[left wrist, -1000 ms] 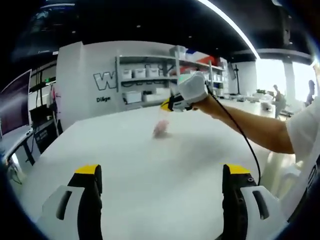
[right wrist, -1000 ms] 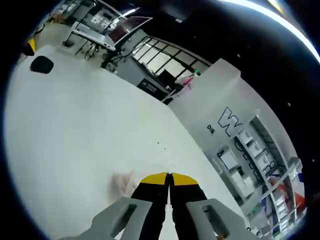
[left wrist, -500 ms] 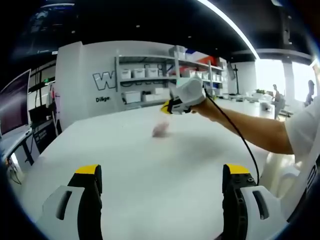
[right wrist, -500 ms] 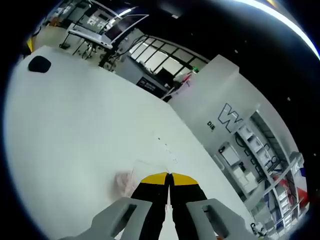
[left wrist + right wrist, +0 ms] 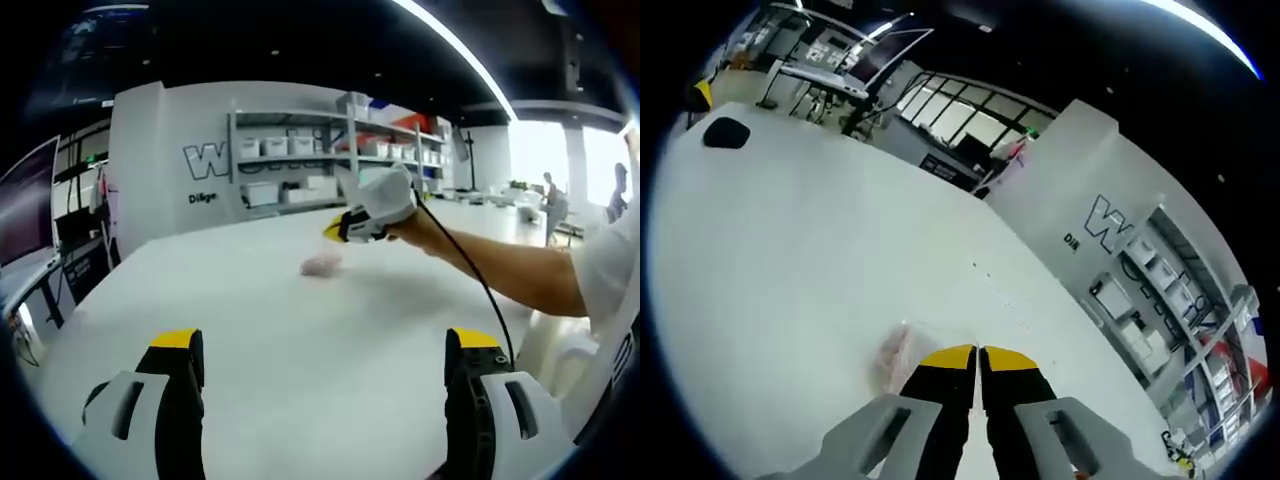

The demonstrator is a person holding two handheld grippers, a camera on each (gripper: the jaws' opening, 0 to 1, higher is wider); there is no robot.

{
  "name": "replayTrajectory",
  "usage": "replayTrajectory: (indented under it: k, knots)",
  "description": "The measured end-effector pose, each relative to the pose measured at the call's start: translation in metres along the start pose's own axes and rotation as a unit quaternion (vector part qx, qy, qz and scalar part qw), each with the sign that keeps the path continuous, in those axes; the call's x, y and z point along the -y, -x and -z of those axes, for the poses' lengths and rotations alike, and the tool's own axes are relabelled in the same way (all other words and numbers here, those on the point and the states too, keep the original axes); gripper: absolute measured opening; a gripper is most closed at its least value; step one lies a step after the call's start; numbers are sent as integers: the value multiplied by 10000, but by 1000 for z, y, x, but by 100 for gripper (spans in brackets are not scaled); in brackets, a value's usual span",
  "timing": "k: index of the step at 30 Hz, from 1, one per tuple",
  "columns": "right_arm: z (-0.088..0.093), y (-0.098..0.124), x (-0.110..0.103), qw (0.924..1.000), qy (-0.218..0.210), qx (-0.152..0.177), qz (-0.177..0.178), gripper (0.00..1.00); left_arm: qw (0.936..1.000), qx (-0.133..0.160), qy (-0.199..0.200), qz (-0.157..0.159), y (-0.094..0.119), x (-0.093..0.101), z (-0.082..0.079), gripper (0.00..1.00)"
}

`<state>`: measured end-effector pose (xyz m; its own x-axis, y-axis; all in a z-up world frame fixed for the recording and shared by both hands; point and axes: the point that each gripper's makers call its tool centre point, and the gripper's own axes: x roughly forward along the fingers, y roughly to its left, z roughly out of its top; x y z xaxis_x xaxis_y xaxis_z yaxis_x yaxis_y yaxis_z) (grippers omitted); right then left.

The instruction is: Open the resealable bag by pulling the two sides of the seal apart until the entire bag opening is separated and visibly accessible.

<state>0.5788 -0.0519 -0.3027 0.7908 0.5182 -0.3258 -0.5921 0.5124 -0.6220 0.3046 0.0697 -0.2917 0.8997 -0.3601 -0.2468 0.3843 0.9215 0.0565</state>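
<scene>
R gripper [image 5: 978,352] fingers pressed together on edge of clear resealable bag [image 5: 902,352] w/ pinkish contents, resting on white bench [image 5: 790,260]; L gripper [image 5: 325,345] fingers spread wide, nothing between, well back from bag.

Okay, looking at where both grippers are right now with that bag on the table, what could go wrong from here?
Three risks, as I judge it:

1. The right gripper has its jaws together just by the clear bag; whether it holds an edge is unclear, so a pull may slip.

2. The left gripper is open and far from the bag, leaving nothing on the seal's other side; the bag may simply drag across the smooth white table.

3. The bag's pink contents might spill.
</scene>
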Motion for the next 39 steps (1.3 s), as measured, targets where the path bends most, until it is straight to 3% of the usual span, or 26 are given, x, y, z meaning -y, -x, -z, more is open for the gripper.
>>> replayTrajectory:
  k: [21, 39]
  knots:
    - [16, 22, -8, 9997, -226, 4, -41, 5, 9999, -29, 19, 133, -5, 12, 2, 99]
    - [17, 43, -18, 9997, -211, 45, -76, 5, 9997, -19, 28, 241, -6, 20, 2, 99]
